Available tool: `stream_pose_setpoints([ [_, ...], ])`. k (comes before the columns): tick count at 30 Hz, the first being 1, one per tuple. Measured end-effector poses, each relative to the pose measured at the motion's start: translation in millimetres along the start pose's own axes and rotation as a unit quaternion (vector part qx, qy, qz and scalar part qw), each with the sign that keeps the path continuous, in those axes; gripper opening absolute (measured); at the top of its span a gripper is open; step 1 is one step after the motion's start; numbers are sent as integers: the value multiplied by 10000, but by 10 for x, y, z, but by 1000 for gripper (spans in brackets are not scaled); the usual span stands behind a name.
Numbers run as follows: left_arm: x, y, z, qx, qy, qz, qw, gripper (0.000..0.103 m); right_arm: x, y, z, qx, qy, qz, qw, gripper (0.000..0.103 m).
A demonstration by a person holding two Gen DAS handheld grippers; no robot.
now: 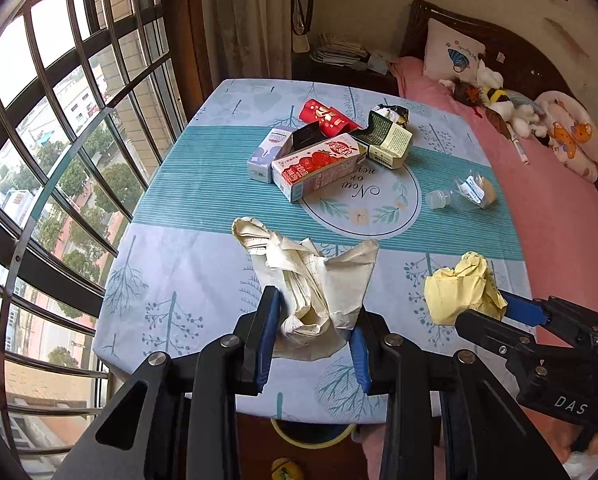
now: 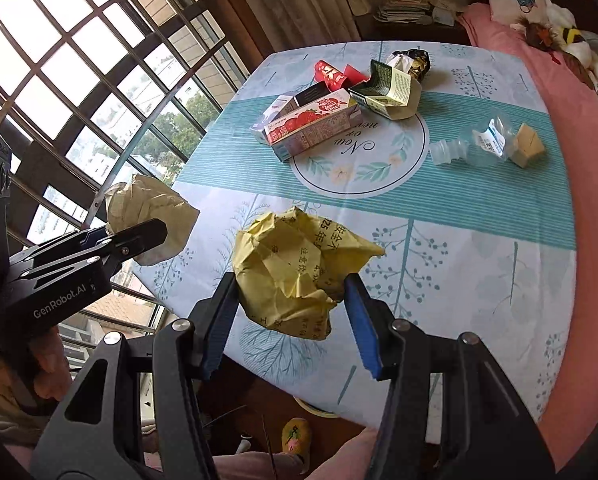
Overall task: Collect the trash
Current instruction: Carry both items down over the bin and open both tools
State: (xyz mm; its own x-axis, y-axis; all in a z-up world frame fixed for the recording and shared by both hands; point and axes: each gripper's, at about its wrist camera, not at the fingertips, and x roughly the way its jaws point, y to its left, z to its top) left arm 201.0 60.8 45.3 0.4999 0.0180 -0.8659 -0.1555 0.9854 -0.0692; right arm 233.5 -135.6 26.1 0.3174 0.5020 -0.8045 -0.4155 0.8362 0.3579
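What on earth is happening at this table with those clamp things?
A person is clearing trash with a handheld tool in each hand. The left tool grips a crumpled white paper wad, and the right tool grips a crumpled yellow paper wad. Both are near the table's front edge. Cartons, a red packet and a clear plastic bottle still lie farther back.

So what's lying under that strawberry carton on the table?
The strawberry carton leans on a pale blue box and a black packet. Whatever else lies beneath is hidden.
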Motion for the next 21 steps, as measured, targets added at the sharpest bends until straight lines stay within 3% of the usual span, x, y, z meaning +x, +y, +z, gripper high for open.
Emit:
stream_pose_setpoints([
  [9,-447,392,-762,558,-6,-335,9979,32,-275,681,-968,533,-198,-482,9972,50],
  [14,-529,554,-1191,681,211,-470,9963,32,-222,855,-1459,764,62,-628,9951,50],
  [21,-302,570,-1677,636,714,-597,9936,32,-65,838,-1920,875,446,-983,9903,51],
])
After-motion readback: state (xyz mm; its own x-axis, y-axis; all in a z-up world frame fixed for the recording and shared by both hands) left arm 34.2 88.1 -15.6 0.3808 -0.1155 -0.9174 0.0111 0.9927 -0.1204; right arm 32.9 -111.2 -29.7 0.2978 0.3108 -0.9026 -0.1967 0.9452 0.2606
